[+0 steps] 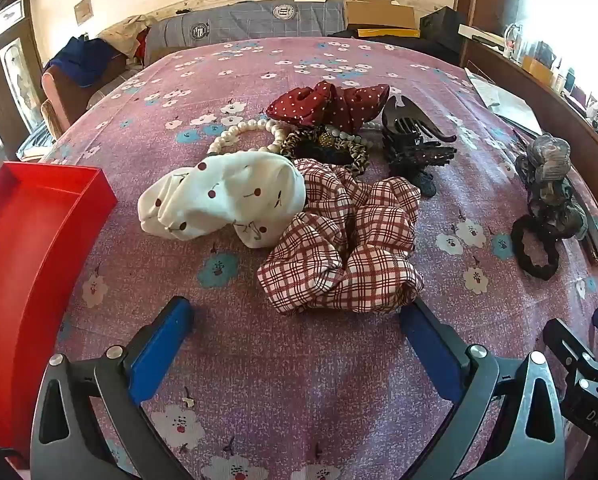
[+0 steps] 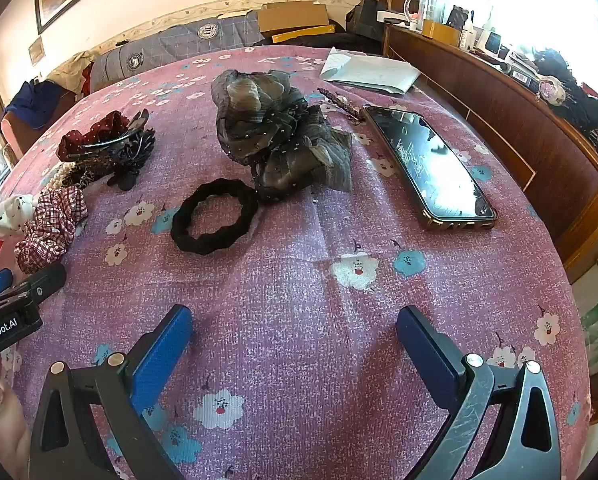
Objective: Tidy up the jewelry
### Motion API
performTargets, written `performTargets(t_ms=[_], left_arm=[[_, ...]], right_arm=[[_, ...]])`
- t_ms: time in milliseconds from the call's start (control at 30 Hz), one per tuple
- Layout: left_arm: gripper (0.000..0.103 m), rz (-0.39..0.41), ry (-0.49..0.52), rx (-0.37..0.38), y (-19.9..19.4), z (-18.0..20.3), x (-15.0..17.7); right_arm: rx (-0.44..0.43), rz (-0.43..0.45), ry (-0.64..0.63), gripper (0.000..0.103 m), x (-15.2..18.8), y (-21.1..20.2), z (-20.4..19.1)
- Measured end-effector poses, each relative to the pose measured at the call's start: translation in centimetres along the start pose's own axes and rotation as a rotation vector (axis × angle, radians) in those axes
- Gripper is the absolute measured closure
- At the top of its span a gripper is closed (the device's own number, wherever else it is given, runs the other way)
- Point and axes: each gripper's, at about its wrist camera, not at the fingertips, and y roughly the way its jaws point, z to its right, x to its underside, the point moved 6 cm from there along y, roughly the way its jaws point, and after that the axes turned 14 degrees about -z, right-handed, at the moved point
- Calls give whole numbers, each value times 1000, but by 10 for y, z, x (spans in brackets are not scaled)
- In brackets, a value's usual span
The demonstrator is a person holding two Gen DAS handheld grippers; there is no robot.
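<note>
Left tool (image 1: 297, 316): two flat blue pads, each on a black angled arm with a triangular cut-out.
Left tool pivots: round silver screw heads where the arms join.
Right tool (image 2: 293, 324): same build, blue pads on black arms; the right-side arm is scuffed with pale scratches.
Right tool pivots: silver screw heads, two on each side.
Marking: white lettering ending "enRobot.AI" on the left tool's black body, seen from the right wrist.
</note>
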Motion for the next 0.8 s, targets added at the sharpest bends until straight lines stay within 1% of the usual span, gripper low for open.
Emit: performTargets(t_ms=[800], left_arm=[[0, 0, -2, 5, 0, 0, 0]], right_arm=[[-9, -4, 4, 0, 0, 0, 0]])
